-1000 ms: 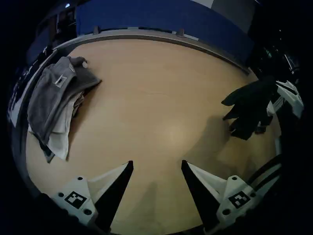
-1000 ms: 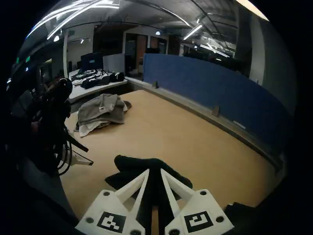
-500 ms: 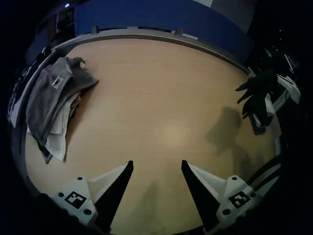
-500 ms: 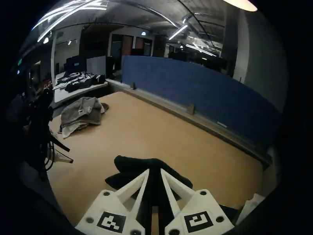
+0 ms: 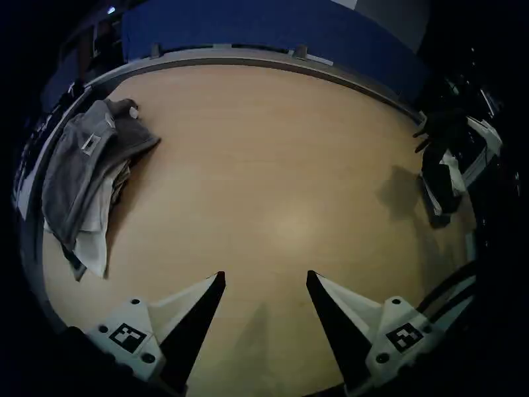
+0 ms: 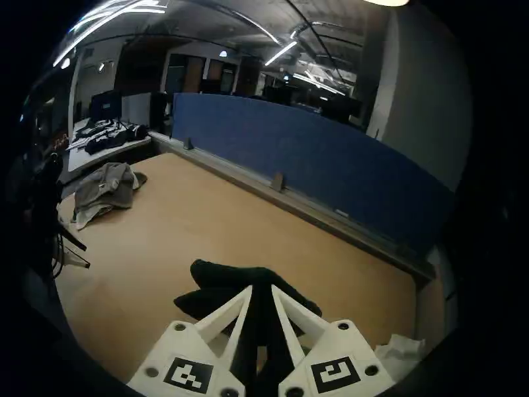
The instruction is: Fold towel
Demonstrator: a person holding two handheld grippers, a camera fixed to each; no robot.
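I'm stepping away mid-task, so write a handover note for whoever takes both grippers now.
Left gripper: jaws open, empty, above the wooden table.
Right gripper: jaws shut on a bunched dark towel, apparently lifted off the table.
Pile of grey towels: lies near the table's edge, away from both grippers.
Done: dark towel grasped. Nothing folded yet.
Left: lay it flat, fold it.

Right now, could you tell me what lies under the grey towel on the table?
A white cloth pokes out beneath the grey towel, with a darker scrap at the low edge. How far they reach underneath is covered.
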